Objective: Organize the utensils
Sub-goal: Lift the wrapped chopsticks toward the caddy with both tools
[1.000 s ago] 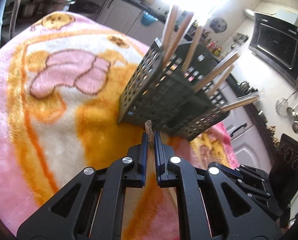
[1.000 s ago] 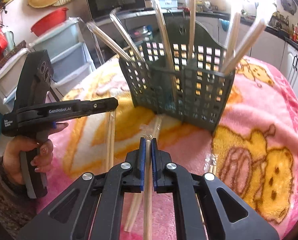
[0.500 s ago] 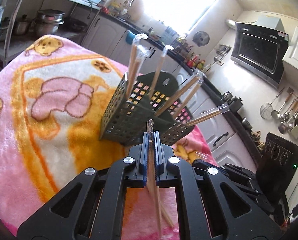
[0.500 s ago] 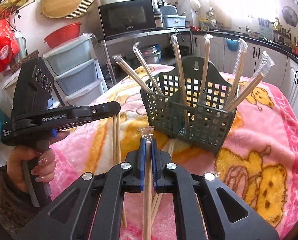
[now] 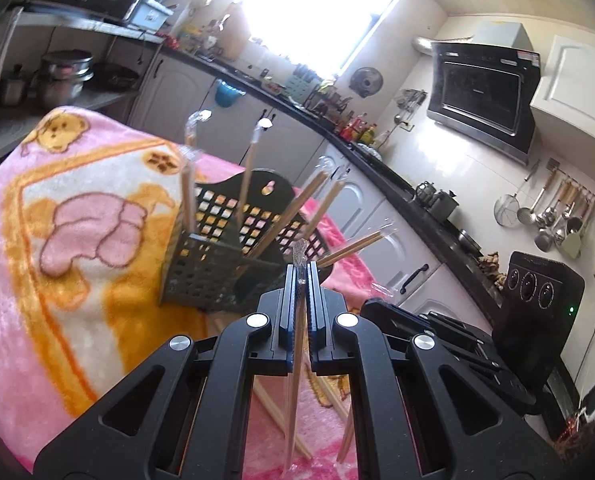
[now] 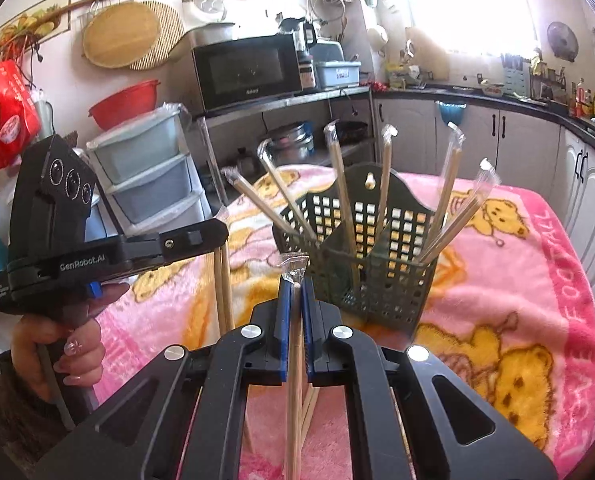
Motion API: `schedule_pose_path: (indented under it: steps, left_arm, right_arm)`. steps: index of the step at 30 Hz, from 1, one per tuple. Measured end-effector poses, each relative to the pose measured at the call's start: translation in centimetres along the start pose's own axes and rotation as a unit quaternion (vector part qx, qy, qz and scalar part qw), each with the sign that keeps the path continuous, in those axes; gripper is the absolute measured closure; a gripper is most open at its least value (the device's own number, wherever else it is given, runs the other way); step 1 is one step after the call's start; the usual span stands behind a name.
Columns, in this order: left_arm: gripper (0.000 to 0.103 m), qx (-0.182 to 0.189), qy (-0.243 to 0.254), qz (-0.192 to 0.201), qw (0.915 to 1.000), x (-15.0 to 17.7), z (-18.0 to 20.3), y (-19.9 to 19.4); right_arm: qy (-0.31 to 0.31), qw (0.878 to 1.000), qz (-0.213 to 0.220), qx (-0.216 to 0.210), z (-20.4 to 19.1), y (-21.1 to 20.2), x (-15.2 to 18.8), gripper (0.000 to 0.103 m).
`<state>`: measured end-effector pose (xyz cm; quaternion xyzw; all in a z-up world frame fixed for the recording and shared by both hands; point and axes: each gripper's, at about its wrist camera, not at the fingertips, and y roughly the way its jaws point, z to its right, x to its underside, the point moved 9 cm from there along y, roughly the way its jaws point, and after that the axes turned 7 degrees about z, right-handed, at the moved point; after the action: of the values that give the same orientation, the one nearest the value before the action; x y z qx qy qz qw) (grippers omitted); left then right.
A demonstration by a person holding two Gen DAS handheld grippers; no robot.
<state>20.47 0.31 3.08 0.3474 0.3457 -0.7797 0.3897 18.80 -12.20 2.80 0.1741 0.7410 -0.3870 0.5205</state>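
One dark green perforated plastic utensil basket stands at the centre of the right wrist frame. Six plastic-wrapped pairs of wooden chopsticks stick up from it. Two black two-finger grippers each pinch one further wrapped pair: left gripper, right gripper.

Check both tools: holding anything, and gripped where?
Both hold. Left tool is shut on a wrapped chopstick pair near its top end; right tool is shut on another wrapped pair, also near the top.

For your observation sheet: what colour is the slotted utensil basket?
Dark green basket, clearest in the right wrist view.
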Motion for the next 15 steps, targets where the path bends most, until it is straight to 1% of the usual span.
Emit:
schedule_pose_path:
  steps: [15]
  left_arm:
    - [0.101, 0.023, 0.032, 0.028, 0.9988, -2.8, 3.1, 0.4]
  right_arm:
    - [0.019, 0.997, 0.068, 0.024, 2.2, -2.8, -3.4, 0.097]
